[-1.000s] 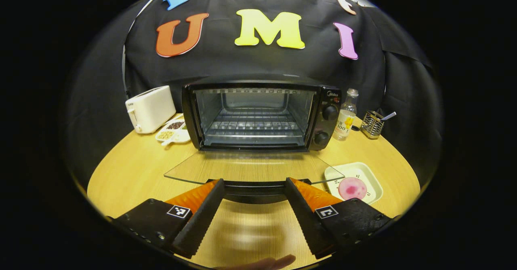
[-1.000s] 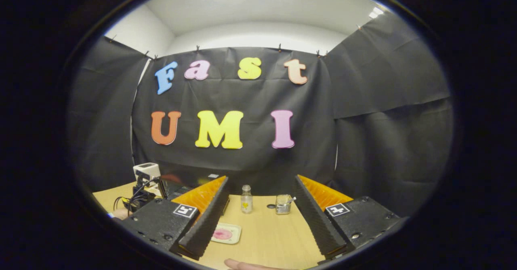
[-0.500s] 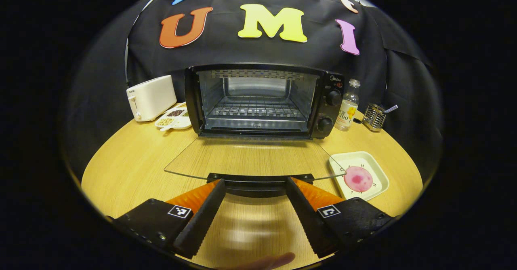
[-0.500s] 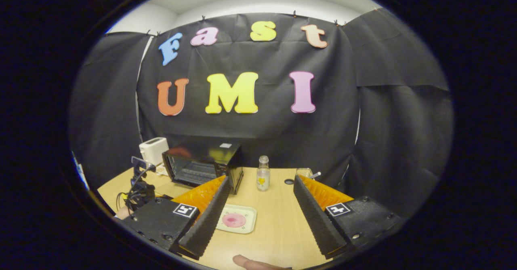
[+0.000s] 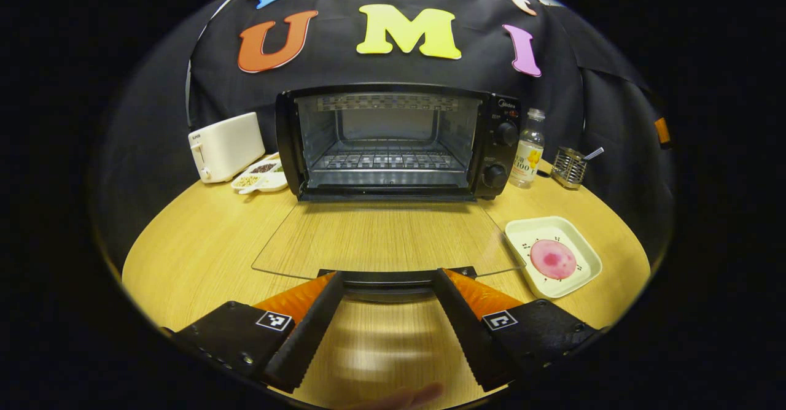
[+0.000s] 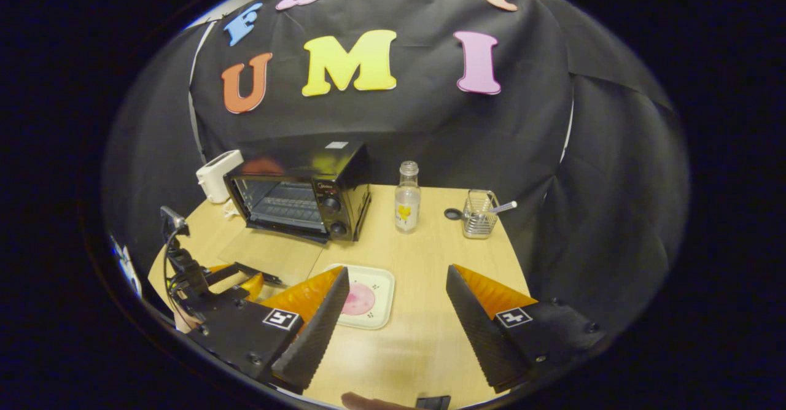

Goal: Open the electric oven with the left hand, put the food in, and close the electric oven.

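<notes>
The black electric oven (image 5: pixel 387 146) stands open at the back of the round wooden table (image 5: pixel 196 244). Its glass door (image 5: pixel 381 238) lies flat toward me. The door's dark handle (image 5: pixel 390 282) sits between the tips of my left gripper (image 5: pixel 388 280), which is open and not pressing on it. A pink round piece of food (image 5: pixel 552 259) lies in a white square tray (image 5: pixel 574 238) to the right of the door. In the right gripper view, my right gripper (image 6: pixel 396 275) hangs open and empty above the table, the tray (image 6: pixel 381 299) just beyond its left finger. The left gripper (image 6: pixel 242 278) shows at the door's front edge.
A white toaster (image 5: pixel 226 146) and a divided dish of beans (image 5: pixel 261 180) stand left of the oven. To its right are a clear bottle (image 5: pixel 529 149) and a wire basket (image 5: pixel 568 167) holding a utensil. Black cloth walls close in behind the table.
The oven door has come down flat and the left gripper has stayed at its handle. The right gripper has tilted downward, so the oven, tray and table top now show ahead of it.
</notes>
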Motion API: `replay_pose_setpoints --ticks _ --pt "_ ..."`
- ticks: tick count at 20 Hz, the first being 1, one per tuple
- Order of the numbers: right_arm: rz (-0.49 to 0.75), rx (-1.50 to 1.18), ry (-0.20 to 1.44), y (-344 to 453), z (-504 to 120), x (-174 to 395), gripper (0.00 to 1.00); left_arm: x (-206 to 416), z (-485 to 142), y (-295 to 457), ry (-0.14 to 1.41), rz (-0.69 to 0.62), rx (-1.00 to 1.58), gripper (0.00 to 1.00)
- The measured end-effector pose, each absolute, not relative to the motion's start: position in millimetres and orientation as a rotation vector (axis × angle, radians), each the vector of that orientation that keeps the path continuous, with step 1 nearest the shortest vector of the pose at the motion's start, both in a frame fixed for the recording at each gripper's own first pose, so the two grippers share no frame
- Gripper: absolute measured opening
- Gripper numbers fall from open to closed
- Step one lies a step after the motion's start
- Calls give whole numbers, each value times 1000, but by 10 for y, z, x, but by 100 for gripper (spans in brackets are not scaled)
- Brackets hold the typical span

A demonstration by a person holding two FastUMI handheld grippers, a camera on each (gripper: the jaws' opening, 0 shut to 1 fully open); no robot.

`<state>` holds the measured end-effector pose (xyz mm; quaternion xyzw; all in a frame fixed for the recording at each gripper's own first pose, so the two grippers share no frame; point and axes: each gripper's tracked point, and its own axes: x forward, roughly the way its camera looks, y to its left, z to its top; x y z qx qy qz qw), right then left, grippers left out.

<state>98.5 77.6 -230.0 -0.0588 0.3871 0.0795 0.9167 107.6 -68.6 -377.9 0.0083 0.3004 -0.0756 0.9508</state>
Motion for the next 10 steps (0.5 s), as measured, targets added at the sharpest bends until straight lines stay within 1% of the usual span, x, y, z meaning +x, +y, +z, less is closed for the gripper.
replay_pose_setpoints --ticks 1,2,3,6,7,8,10 --pt "155 -129 809 776 -2354 1020 96 1044 -3700 -659 586 -149 26 96" --pt "151 -136 828 775 -2408 1057 100 1011 -3575 -639 552 -145 31 97" --pt "148 -137 844 777 -2464 1078 96 964 -3425 -625 514 -142 30 97" --pt "141 -128 907 817 -2695 1187 96 778 -2912 -632 383 -153 1 96" --pt "130 -122 931 793 -2794 1231 100 700 -2726 -637 341 -158 -17 96" --pt "122 -122 964 769 -2890 1258 96 619 -2565 -645 306 -166 -34 96" --pt "112 -127 1017 724 -3096 1323 96 458 -2281 -607 240 -166 -58 96"
